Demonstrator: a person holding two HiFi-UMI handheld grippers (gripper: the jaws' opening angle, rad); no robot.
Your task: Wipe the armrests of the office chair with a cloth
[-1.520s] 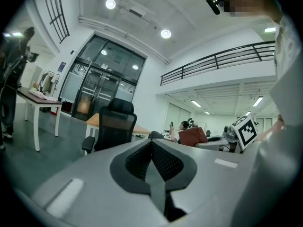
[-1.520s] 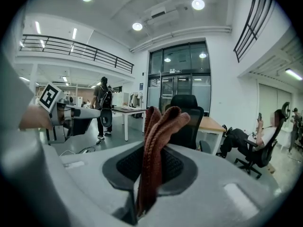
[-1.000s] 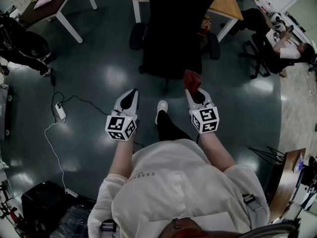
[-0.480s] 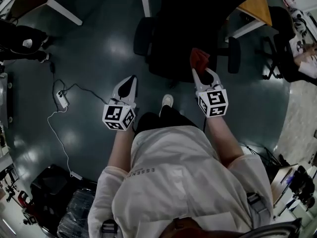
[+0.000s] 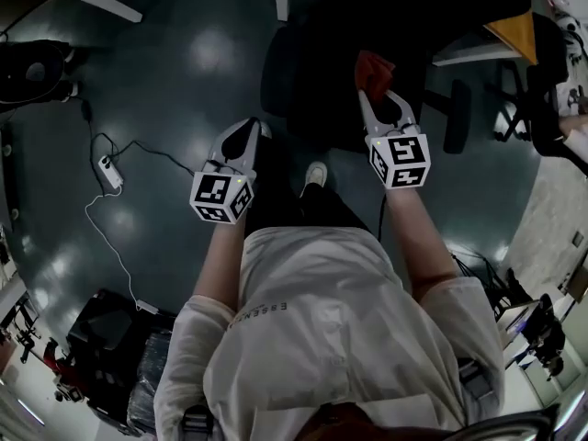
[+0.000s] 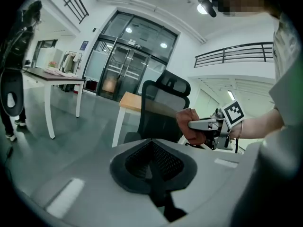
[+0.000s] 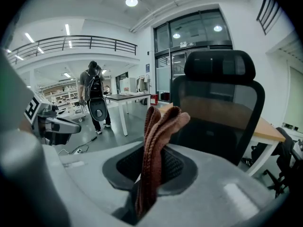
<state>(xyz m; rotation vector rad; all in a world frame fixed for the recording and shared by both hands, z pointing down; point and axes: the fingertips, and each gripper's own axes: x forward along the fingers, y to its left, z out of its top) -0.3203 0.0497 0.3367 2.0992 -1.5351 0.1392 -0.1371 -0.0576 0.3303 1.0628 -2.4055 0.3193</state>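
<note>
The black office chair (image 5: 367, 35) stands right in front of me, with its left armrest (image 5: 274, 83) and right armrest (image 5: 457, 116) on either side of the seat. My right gripper (image 5: 377, 96) is shut on a folded red-brown cloth (image 5: 372, 65), held over the near edge of the seat between the armrests. In the right gripper view the cloth (image 7: 158, 141) sticks up out of the jaws before the chair's mesh back (image 7: 220, 112). My left gripper (image 5: 243, 147) is shut on nothing, low and just left of the left armrest. The left gripper view shows the chair (image 6: 161, 110) and the cloth (image 6: 191, 126).
A power strip (image 5: 110, 175) with a white cable lies on the floor at left. A wooden desk (image 5: 516, 33) stands behind the chair, with another chair (image 5: 551, 108) at right. A black bag (image 5: 101, 338) sits bottom left. A person with a backpack (image 7: 94, 98) stands far off.
I have stepped closer to the chair. Both grippers moved forward; the cloth is now over the seat's near edge and the left gripper is beside the left armrest.
</note>
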